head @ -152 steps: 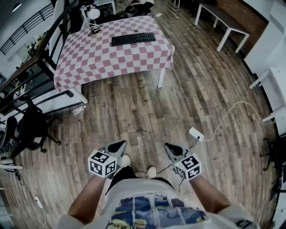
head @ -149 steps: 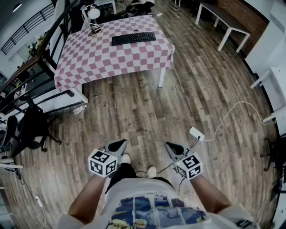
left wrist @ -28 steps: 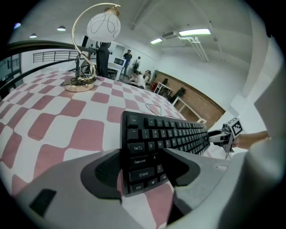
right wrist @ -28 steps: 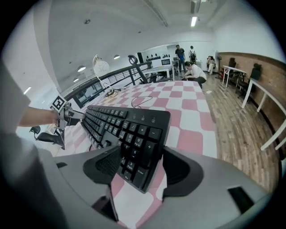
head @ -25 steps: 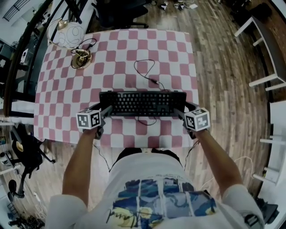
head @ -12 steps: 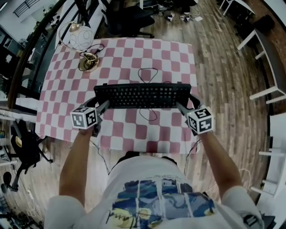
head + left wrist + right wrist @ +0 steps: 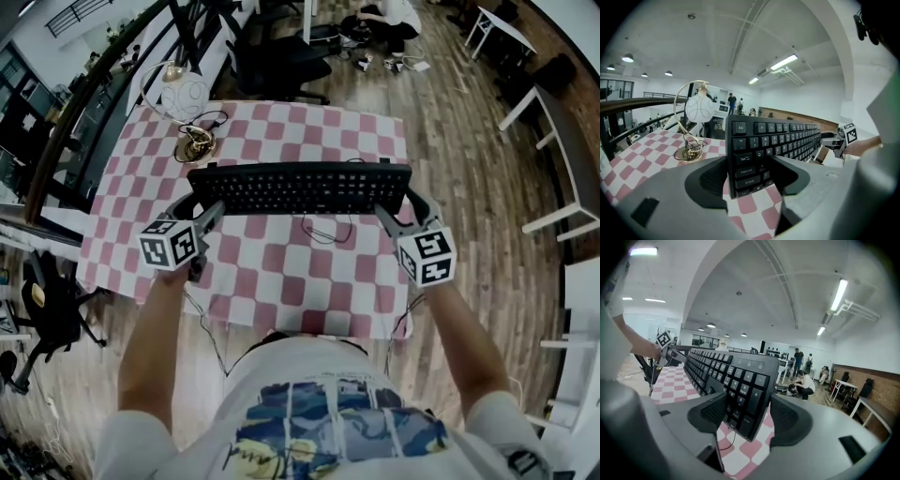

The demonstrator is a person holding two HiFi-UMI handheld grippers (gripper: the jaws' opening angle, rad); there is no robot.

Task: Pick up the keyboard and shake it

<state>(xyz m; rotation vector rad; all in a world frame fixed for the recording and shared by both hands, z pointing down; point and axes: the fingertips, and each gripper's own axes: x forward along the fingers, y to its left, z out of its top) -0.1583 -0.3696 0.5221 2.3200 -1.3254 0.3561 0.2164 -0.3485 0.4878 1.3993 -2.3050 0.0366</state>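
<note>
The black keyboard (image 7: pixel 300 187) hangs level above the pink-and-white checked table (image 7: pixel 281 277), keys up. My left gripper (image 7: pixel 194 210) is shut on its left end; the Esc and Shift corner sits between the pads in the left gripper view (image 7: pixel 748 174). My right gripper (image 7: pixel 403 208) is shut on the right end, and the number pad of the keyboard (image 7: pixel 726 373) fills its jaws (image 7: pixel 743 414). The keyboard cable (image 7: pixel 324 229) dangles in a loop onto the cloth. In the left gripper view the keyboard (image 7: pixel 780 139) stretches away toward the other gripper.
A gold lamp with a white globe (image 7: pixel 186 101) stands at the table's far left. Beyond the table are a black office chair (image 7: pixel 281 52) and a person sitting on the floor (image 7: pixel 386 13). A white bench (image 7: pixel 553 117) stands to the right, another black chair (image 7: pixel 42 309) to the left.
The keyboard has risen off the table with both grippers clamped on its ends, and its cable now hangs below it. The head view has tipped further forward.
</note>
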